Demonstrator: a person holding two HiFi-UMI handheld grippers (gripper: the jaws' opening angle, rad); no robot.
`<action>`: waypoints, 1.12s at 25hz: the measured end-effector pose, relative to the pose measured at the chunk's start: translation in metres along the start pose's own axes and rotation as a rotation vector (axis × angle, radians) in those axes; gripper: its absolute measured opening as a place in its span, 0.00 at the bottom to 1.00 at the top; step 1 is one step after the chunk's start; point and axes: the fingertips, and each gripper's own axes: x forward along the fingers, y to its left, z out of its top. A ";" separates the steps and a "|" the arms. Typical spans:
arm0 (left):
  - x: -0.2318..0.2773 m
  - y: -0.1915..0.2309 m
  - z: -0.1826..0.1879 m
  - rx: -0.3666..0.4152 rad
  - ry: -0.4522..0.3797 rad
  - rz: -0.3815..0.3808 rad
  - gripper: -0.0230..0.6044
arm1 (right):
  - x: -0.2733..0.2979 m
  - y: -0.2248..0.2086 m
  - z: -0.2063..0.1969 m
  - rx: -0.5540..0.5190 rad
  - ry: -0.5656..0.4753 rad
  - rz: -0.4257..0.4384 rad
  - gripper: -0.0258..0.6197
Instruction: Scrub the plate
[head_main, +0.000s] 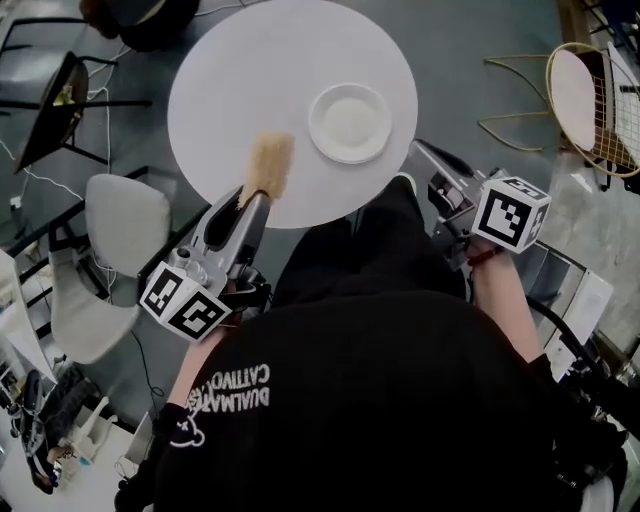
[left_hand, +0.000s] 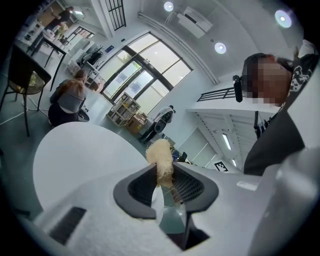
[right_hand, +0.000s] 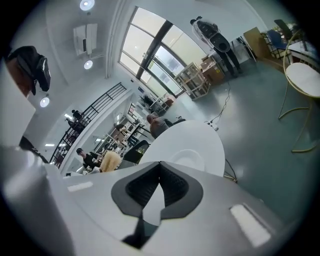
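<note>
One plate (head_main: 349, 122) near table (head_main: 230, 90) right edge; brush (head_main: 268, 162) over front edge.

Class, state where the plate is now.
Head view: the plate lies right of centre on the round table, right of the scrubber held by the left tongs.

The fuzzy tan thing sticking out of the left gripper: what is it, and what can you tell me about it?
It is a tan, fibrous scrubbing pad, oblong, with a rough, loofah-like surface. The left gripper is shut on its near end, so most of the pad sticks out past the jaws, over the round white table. It is apart from the white round plate, to the plate's left in the head view. Whether it touches the tabletop cannot be told.
</note>
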 end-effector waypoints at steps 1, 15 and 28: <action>0.007 0.008 -0.002 -0.019 0.004 0.014 0.19 | 0.011 -0.008 0.005 0.003 0.015 0.001 0.04; 0.096 0.112 -0.043 -0.099 -0.068 0.283 0.19 | 0.126 -0.137 -0.023 0.000 0.382 -0.021 0.04; 0.123 0.125 -0.078 -0.124 -0.021 0.406 0.19 | 0.171 -0.158 -0.012 -0.199 0.489 -0.027 0.20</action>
